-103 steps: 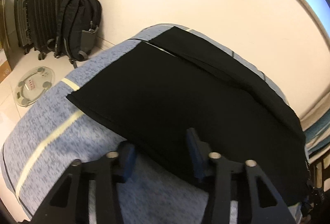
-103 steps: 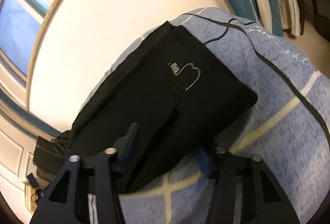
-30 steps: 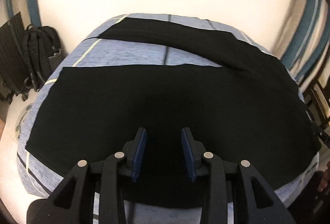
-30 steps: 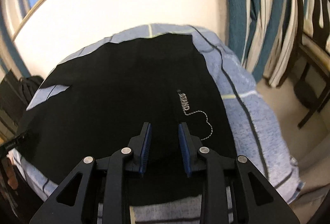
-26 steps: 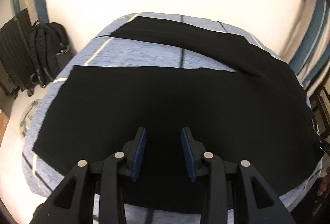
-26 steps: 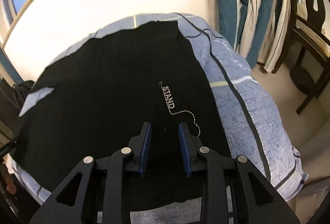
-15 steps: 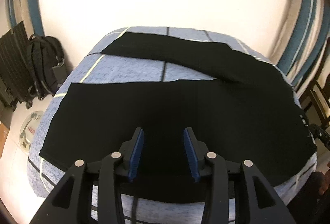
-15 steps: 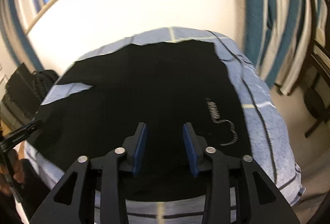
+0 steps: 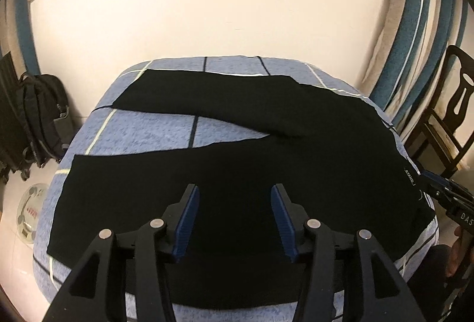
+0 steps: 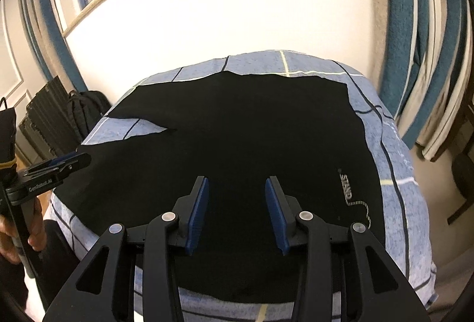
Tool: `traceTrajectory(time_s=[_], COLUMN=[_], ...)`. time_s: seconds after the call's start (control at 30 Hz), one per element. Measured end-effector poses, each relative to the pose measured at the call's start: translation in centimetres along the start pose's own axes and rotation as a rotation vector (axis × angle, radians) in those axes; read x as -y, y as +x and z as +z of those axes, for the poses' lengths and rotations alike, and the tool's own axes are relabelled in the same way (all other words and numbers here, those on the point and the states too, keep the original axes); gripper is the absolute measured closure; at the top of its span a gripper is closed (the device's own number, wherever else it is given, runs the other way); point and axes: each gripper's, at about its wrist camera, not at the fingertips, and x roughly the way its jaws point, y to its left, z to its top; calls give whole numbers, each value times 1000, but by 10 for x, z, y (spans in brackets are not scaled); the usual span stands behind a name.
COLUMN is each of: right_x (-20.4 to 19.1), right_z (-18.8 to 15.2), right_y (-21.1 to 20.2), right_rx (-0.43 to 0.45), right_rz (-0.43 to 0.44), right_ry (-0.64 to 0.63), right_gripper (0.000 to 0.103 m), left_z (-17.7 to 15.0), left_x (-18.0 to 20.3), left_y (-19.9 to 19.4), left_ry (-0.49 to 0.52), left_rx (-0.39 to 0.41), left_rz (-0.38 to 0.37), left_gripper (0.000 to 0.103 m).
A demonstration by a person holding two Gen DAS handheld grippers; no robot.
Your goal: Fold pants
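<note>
Black pants [image 9: 266, 167] lie spread flat on a blue checked blanket [image 9: 142, 132], legs pointing left and split in a V, waist to the right. In the right wrist view the pants [image 10: 237, 138] show white "STAND" lettering [image 10: 346, 185] near the waist. My left gripper [image 9: 234, 218] is open and empty, held above the near leg. My right gripper [image 10: 235, 210] is open and empty, held above the waist part. Each gripper shows at the edge of the other's view, the right one [image 9: 444, 194] and the left one [image 10: 56, 167].
The blanket covers a bed against a cream wall under a window. A black backpack [image 9: 41, 126] and a round glass scale [image 9: 29, 212] are on the floor at the left. A dark wooden chair [image 9: 444, 120] and striped curtains [image 9: 414, 25] are at the right.
Both grippers have pulled back and up from the pants, so more of the bed shows. Both jaws have opened wider. The pants lie spread out with the legs apart.
</note>
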Motion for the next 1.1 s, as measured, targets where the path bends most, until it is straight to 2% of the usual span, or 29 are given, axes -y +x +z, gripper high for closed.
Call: traceTrajectory(time_s=[0.07,0.23,0.53,0.77,1.1], right_x=[0,5,18,31,55], right_z=[5,22,65,104,154], right_y=[1,12,45,91,183], right_rx=[4,0,-23,-55,-145], right_rz=[2,29,62,108,174], right_ry=[-16,-49,-147,-232,-325], right_gripper=[62,61,57,50,47], left_z=[6,23,68,115,169], left_x=[1,-1,-13,-38,-52], left_y=[5,18,49,95,187], left_ry=[16,29,89,130,276], left_rx=[-8,-26,-10,-30,-88], left_rz=[-7,-31,-13,-35,-51], left_gripper=[49,39,38,37,34])
